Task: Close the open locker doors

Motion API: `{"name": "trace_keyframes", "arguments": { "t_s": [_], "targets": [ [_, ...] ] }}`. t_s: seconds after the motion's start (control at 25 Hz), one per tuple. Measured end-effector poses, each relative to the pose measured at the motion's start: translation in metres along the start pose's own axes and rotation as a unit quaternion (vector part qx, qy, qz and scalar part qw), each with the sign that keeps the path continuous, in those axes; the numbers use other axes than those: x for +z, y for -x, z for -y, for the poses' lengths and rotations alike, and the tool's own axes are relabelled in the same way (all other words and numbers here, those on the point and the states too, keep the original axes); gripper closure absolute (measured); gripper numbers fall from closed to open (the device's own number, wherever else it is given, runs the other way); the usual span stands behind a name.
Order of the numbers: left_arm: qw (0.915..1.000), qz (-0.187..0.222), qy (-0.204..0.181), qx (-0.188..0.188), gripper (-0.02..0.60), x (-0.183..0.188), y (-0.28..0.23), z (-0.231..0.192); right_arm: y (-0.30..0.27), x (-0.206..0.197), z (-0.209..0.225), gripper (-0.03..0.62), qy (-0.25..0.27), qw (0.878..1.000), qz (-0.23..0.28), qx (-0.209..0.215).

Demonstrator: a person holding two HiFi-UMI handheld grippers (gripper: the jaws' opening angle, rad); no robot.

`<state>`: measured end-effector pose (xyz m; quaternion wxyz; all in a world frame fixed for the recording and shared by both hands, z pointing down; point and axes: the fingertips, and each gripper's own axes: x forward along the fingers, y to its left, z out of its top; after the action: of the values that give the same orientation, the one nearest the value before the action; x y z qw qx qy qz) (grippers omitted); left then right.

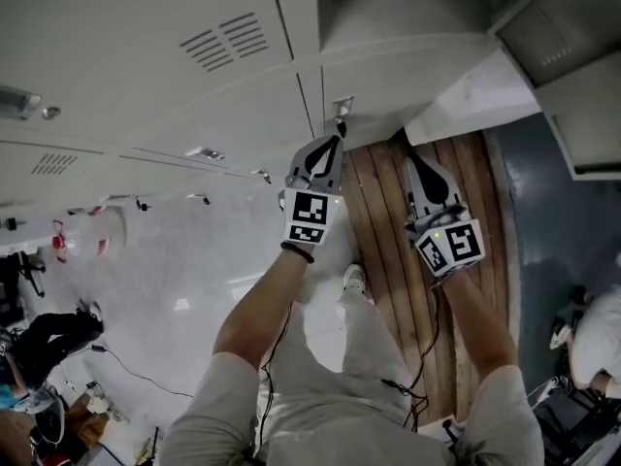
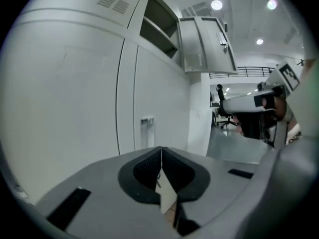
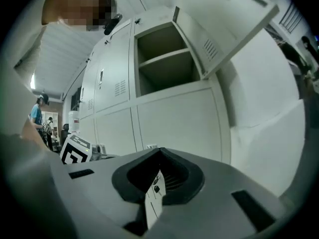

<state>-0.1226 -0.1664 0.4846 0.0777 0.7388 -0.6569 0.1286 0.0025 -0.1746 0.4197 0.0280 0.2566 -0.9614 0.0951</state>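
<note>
Left hand-held gripper [image 1: 339, 134] and right hand-held gripper [image 1: 408, 156] both closed, empty; open door [image 3: 224, 24] cropped.

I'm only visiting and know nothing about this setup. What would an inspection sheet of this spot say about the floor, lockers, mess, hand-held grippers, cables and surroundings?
Surface: wooden floor strip in front of the lockers, pale floor beside it.
Job's things: an upper locker stands open, its door swung out.
Clutter: black bag on the pale floor.
Grippers: left hand-held gripper and right hand-held gripper both shut, nothing between the jaws.
Cables: black cable across the pale floor; a second cable hangs along the person's leg.
Surroundings: closed lockers; ceiling lights.
</note>
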Motion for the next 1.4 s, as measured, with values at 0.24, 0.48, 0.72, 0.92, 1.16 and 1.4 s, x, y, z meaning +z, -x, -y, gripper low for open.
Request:
{"name": "trace_keyframes", "arguments": {
  "t_s": [0.24,0.48,0.72,0.92,1.16,1.4],
  "targets": [
    [0.9980,0.033,0.033,-0.043,0.577,0.123,0.048,0.075,0.087,0.089,0.006,0.585,-0.025,0.998,0.011,-0.049],
    [0.9883,0.092,0.045,-0.113,0.577,0.244,0.053,0.165,0.152,0.172,0.026,0.585,-0.036,0.991,0.060,-0.113],
    [0.9778,0.121,0.024,-0.170,0.577,0.313,0.038,0.248,0.202,0.237,0.058,0.585,-0.012,0.985,0.086,-0.152],
    [0.9704,0.119,0.003,-0.210,0.566,0.332,0.011,0.299,0.230,0.256,0.084,0.585,-0.004,0.980,0.104,-0.173],
    [0.9687,0.114,-0.021,-0.220,0.467,0.349,-0.025,0.340,0.263,0.266,0.109,0.585,0.002,0.975,0.113,-0.193],
    [0.9777,0.103,-0.021,-0.182,0.462,0.356,-0.044,0.348,0.281,0.274,0.119,0.585,0.006,0.973,0.116,-0.198]
  ]
}}
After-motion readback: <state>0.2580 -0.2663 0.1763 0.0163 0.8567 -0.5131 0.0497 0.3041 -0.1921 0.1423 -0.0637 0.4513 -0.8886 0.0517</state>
